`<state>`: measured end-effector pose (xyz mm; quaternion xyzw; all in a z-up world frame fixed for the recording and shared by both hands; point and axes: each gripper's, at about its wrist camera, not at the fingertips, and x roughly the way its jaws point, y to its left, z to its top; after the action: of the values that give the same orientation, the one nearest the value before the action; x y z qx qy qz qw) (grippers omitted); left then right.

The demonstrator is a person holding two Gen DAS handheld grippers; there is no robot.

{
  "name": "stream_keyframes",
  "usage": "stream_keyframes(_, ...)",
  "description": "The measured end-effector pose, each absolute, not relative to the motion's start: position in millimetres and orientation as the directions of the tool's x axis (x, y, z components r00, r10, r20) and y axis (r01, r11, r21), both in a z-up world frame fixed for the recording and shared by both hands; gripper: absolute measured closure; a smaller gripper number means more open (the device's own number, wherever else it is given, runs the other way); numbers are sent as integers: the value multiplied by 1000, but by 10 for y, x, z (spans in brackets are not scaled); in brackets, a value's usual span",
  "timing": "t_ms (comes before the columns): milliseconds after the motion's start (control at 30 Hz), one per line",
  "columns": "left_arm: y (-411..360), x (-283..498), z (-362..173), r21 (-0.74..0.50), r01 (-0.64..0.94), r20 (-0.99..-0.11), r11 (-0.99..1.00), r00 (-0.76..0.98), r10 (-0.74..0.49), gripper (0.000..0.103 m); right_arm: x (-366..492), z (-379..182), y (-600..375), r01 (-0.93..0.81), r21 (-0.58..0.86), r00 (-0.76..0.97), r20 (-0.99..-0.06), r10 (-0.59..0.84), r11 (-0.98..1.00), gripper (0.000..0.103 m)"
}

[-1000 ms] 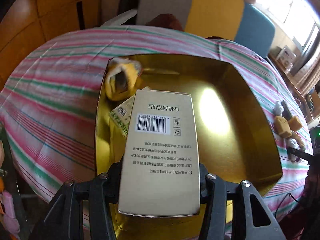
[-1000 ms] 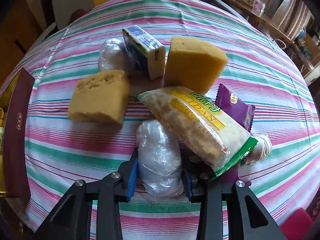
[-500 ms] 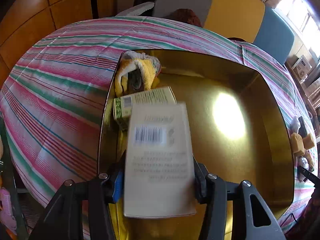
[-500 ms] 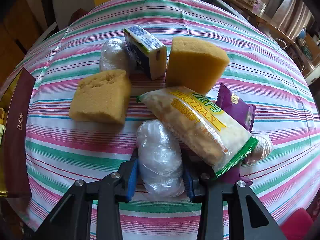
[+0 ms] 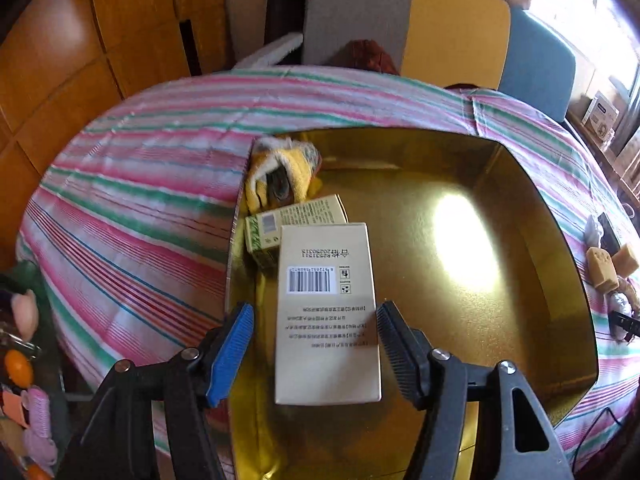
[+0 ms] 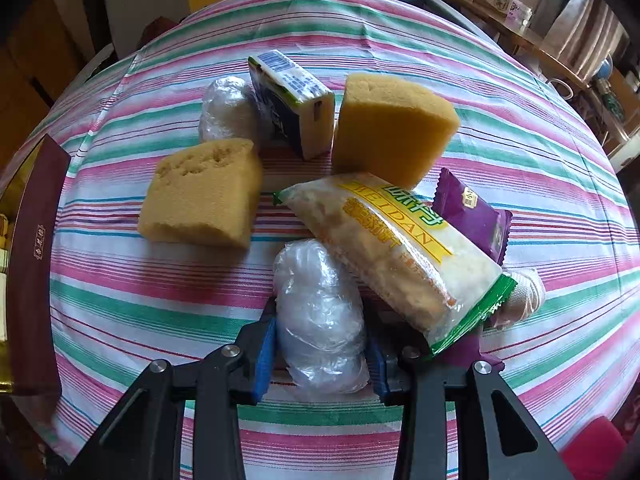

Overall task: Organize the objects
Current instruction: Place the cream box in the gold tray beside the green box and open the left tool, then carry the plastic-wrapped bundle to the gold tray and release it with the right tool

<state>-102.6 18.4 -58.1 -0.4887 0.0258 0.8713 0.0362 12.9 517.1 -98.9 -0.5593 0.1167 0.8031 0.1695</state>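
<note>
Left gripper [image 5: 316, 330] is spread wide with the beige carton [image 5: 327, 312] lying flat between its fingers, and there's a clear gap on the blue-pad side, so it isn't holding anything. That carton sits barcode-up on the floor of the gold tray [image 5: 560, 264], toward the tray's left wall. Just past it is a smaller green-and-cream box [image 5: 292, 220], with the beige carton's far corner overlapping it a bit. Behind that, in the tray's far left corner, there's a bunched-up yellow cloth [image 5: 280, 176]. The tray rests on a striped tablecloth [image 5: 132, 200] in pink, green and white.

Right gripper [image 6: 322, 344] is closed in around a plastic-wrapped bundle [image 6: 320, 316], blue pads pressed against both sides of it, and the bundle looks like it's resting on the cloth. Leaning right against it is a clear snack packet [image 6: 392, 248] with yellow and green print, which lies partly over a purple sachet [image 6: 472, 216]. Farther out there are two yellow sponges, the left sponge [image 6: 204, 192] lying flat and the right sponge [image 6: 392, 124] standing taller. Between them is a blue-and-white carton [image 6: 292, 100], tilted, with a second plastic-wrapped ball [image 6: 228, 108] touching its left side. A white gauze roll [image 6: 524, 292] pokes out from under the snack packet's green end.
</note>
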Motion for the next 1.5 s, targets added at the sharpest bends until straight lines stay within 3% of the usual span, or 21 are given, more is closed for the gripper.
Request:
stream_keyframes(500,121,-719,-224,3,-113,-774,-994,-629,70,38,108,-1000,4880,-367,11,-322,-940,116,-930,64)
stream_keyframes(867,-9,-624,-119,-57,-130,-751,-990,-648,128,38,105,-649,4325,-287,148,-424,-905,-13,-947,66)
stream_keyframes(1200,-193,-617,-188,-108,-106,-765,-989,-626,150,38,-193,37,3254,-10,225,-566,-805,-180,-974,66)
stream_keyframes(1500,-737,-632,-250,-153,25,-781,-988,-615,106,38,-522,-111,1933,257,276,-471,-801,-369,-926,65)
